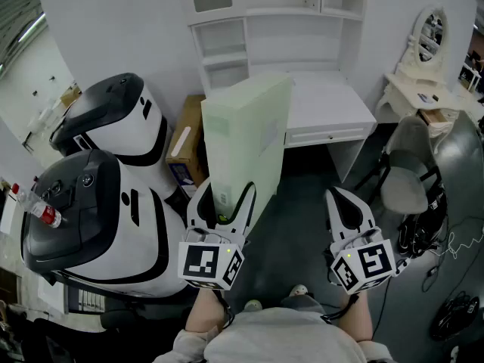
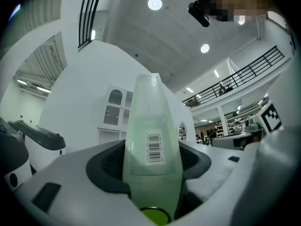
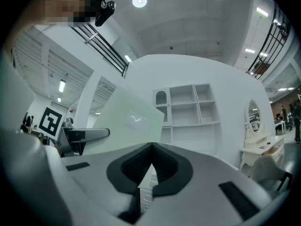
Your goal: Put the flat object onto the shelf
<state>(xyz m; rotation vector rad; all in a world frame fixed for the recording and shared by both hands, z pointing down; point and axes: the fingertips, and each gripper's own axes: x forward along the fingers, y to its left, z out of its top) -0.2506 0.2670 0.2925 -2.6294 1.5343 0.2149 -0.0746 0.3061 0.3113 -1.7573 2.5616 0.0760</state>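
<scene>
A flat pale-green translucent case [image 1: 246, 138] stands on edge in front of me, with a barcode label [image 2: 155, 147] on its narrow side. My left gripper [image 1: 220, 203] is shut on its lower end, and both jaws press its faces in the left gripper view [image 2: 153, 166]. To its right my right gripper [image 1: 349, 212] is shut with nothing in it, and its jaws meet in a line [image 3: 149, 168]. The case [image 3: 129, 119] shows to the left in that view. The white shelf unit [image 1: 265, 21] stands beyond, above a white desk [image 1: 333, 108].
Two big white-and-black machines [image 1: 113, 127] [image 1: 91, 218] crowd the left side. A cardboard box [image 1: 185, 138] leans beside the desk. A grey chair [image 1: 412, 176] and a white vanity with a mirror [image 1: 431, 40] stand at the right. Cables [image 1: 454, 248] lie on the floor.
</scene>
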